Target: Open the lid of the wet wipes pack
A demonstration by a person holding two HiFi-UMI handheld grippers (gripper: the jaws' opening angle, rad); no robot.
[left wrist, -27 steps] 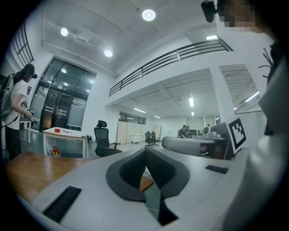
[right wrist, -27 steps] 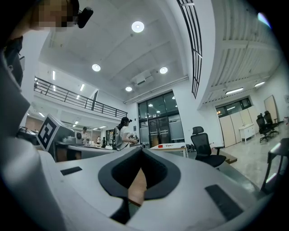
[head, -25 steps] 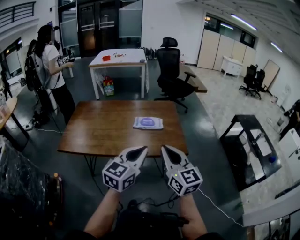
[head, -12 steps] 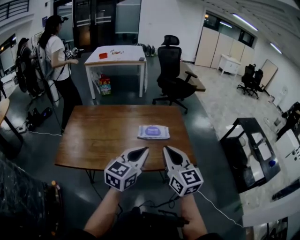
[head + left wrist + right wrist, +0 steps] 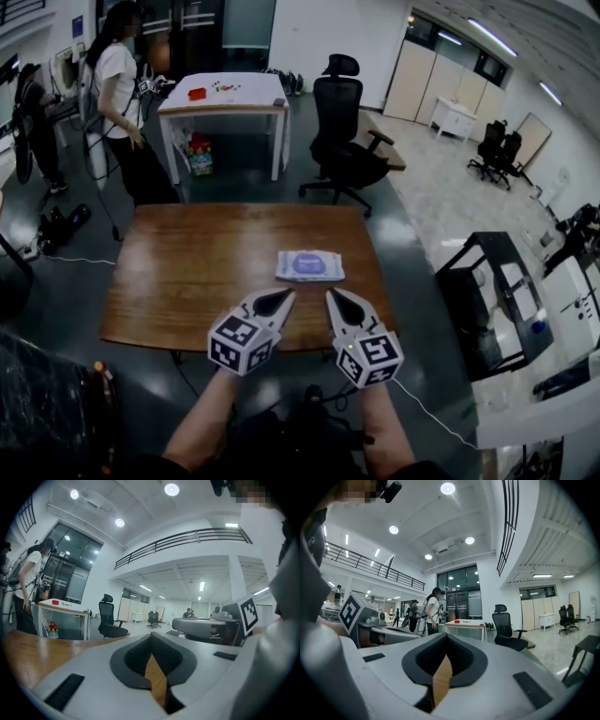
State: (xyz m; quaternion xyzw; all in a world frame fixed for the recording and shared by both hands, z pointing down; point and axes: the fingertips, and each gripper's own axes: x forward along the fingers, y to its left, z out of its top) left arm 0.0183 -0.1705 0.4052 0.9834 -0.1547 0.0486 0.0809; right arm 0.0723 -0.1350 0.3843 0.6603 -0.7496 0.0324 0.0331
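Brown table (image 5: 178, 281): flat white-purple wipes pack (image 5: 309, 265)

The left tool (image 5: 151, 641) has its jaws together, a wooden table (image 5: 28, 656) beyond.

Left hand-held gripper (image 5: 284, 296) and right hand-held gripper (image 5: 333, 295) point forward, jaws together.
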